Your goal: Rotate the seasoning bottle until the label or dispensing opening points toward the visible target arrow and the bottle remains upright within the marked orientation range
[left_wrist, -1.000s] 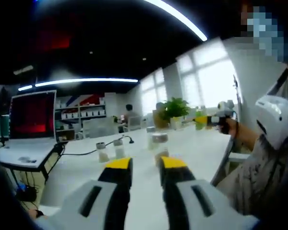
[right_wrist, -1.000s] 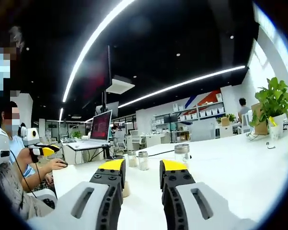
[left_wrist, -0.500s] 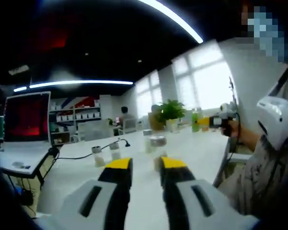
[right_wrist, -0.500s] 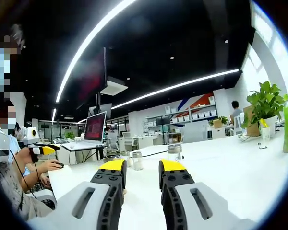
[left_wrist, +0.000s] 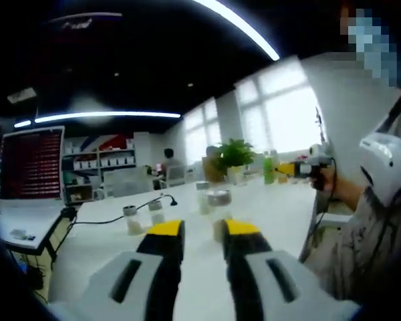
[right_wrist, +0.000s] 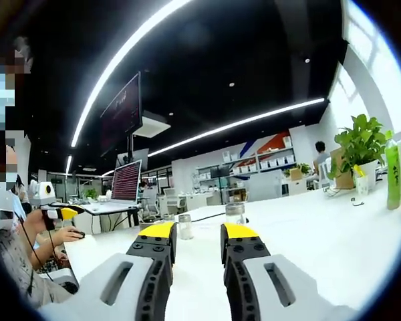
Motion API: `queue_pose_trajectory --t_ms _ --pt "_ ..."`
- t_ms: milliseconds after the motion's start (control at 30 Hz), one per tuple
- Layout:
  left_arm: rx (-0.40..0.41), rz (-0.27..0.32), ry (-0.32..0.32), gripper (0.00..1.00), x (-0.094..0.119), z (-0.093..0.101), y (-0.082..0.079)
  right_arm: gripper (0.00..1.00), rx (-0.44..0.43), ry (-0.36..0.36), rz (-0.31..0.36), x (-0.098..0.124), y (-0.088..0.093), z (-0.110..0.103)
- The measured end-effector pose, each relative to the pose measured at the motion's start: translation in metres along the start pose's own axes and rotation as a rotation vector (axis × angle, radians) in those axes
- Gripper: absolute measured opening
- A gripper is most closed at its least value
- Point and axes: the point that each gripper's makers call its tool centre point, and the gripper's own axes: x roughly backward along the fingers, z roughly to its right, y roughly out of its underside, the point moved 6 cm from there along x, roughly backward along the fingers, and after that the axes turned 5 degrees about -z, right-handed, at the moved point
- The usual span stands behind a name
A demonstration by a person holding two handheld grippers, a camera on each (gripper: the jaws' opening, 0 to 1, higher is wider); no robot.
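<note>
On the long white table, a clear glass seasoning bottle with metal cap stands at 12 o'clock; two smaller capped shakers stand at its 9 o'clock, a leafy potted plant at its 2 o'clock.

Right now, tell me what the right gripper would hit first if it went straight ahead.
Probably the jar with the metal lid: it stands on the table just beyond the right gripper, slightly right of the open jaws' gap. Depth is hard to judge.

Yellow-tipped tongs (white table)
</note>
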Motion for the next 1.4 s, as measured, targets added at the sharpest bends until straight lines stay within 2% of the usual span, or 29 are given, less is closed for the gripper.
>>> queue_pose_trajectory --t_ms 167,400,567,1400 --pt "0.01 0.013 0.023 0.24 -0.001 0.006 -0.003 0.26 -0.011 -0.008 0.019 0.003 -0.002 0.002" --pt "0.004 0.011 0.023 0.24 -0.004 0.008 -0.003 0.26 -0.018 -0.007 0.026 0.005 -0.004 0.006" --pt "0.008 0.006 0.023 0.24 -0.007 0.007 -0.001 0.26 -0.02 0.002 0.036 0.007 -0.009 0.01" --pt "0.012 0.002 0.012 0.24 -0.004 0.005 -0.001 0.26 -0.05 0.005 0.036 0.009 -0.008 0.014"
